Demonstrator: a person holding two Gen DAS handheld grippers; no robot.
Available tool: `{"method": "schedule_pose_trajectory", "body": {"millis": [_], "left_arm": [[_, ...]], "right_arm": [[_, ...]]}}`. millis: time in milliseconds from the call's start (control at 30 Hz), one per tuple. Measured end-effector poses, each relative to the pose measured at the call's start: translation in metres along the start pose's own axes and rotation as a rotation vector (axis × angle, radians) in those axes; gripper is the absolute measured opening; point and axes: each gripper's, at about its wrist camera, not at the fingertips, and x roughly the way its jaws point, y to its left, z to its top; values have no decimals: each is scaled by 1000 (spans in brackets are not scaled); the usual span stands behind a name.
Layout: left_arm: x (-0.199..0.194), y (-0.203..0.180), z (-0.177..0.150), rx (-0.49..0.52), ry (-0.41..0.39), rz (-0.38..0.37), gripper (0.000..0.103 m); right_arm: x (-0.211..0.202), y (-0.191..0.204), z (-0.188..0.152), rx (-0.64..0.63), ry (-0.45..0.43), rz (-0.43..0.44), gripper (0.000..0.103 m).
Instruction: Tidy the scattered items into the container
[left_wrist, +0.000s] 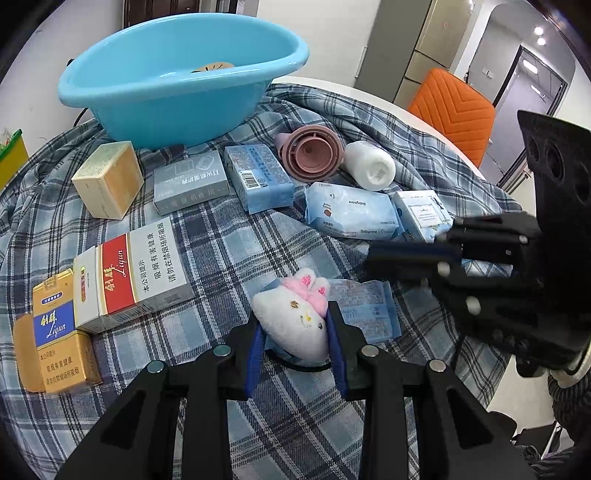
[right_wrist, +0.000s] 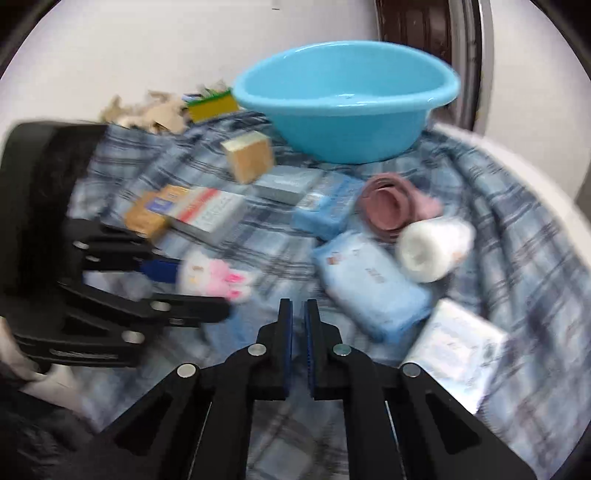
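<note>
My left gripper (left_wrist: 295, 314) is shut on a white and pink plush toy (left_wrist: 295, 314), held just over the plaid cloth; the toy also shows in the right wrist view (right_wrist: 214, 277). My right gripper (right_wrist: 298, 308) is shut and empty, low over the cloth; in the left wrist view (left_wrist: 373, 254) it sits to the right of the toy. The blue basin (left_wrist: 166, 85) stands at the back with a tan round item inside (left_wrist: 214, 67). Scattered around lie cigarette cartons (left_wrist: 136, 269), a tan box (left_wrist: 109, 179), a grey box (left_wrist: 190, 181), blue packs (left_wrist: 258, 177), wipes (left_wrist: 351, 214), a pink cup (left_wrist: 312, 153) and a white bottle (left_wrist: 369, 166).
The plaid cloth (left_wrist: 229, 251) covers a round white table. An orange chair (left_wrist: 454, 110) stands behind the right edge. A flat blue packet (left_wrist: 369, 310) lies right of the toy. A white box (right_wrist: 458, 343) lies near my right gripper. The right wrist view is motion-blurred.
</note>
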Motion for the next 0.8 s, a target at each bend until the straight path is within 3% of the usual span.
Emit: {"method": "schedule_pose_trajectory", "body": {"millis": [100, 167, 233, 400, 600, 800], "left_arm": [[0, 0, 0, 1, 1, -3, 33], [0, 0, 0, 2, 2, 0, 33], [0, 0, 0, 2, 3, 2, 33], [0, 0, -2, 0, 3, 5, 33], [0, 0, -2, 0, 3, 5, 33], [0, -1, -2, -2, 7, 10, 33]], "right_arm": [[3, 10, -6, -63, -2, -27, 5], [4, 10, -8, -89, 8, -117, 5], [3, 5, -9, -93, 15, -148, 5], [-13, -11, -6, -3, -24, 11, 5], [0, -15, -11, 31, 27, 72, 5], [-5, -18, -12, 24, 0, -15, 8]]}}
